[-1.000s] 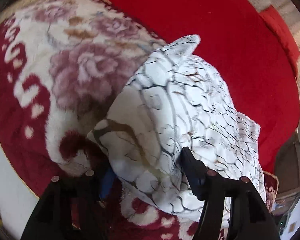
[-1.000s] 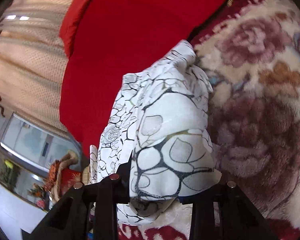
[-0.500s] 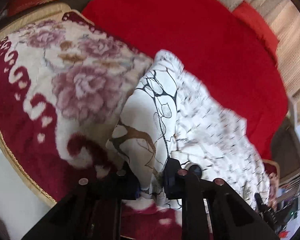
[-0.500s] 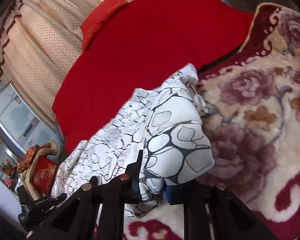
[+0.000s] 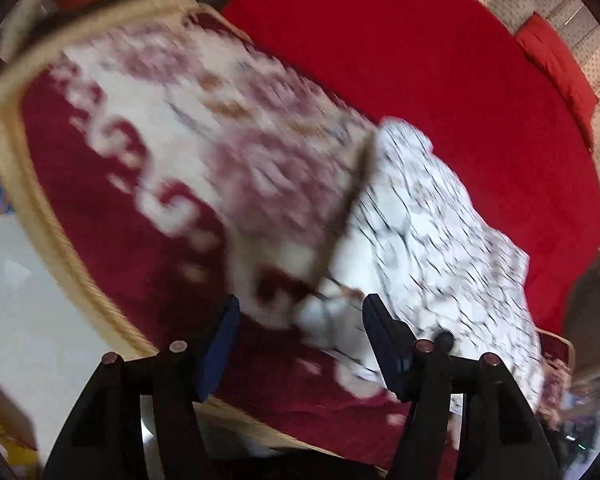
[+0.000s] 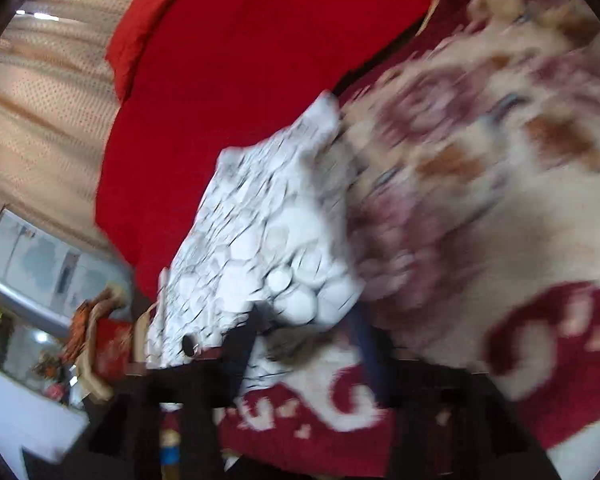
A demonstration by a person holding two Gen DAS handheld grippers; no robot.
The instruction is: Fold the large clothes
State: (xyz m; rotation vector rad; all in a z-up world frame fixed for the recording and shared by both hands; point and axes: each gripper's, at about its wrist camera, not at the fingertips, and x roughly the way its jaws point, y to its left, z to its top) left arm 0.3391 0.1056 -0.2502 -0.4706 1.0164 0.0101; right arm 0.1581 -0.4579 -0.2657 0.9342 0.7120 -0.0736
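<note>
Garment (image 5: 428, 232) released, both grippers apart now.

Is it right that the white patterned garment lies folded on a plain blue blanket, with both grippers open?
Not quite. The white patterned garment lies on a red and cream floral blanket, not blue, as the left wrist view shows. Both the left gripper and right gripper are open.

A home bedroom: floral blanket (image 5: 180, 152), red bedspread (image 5: 440, 80), curtains (image 6: 48, 120).
</note>
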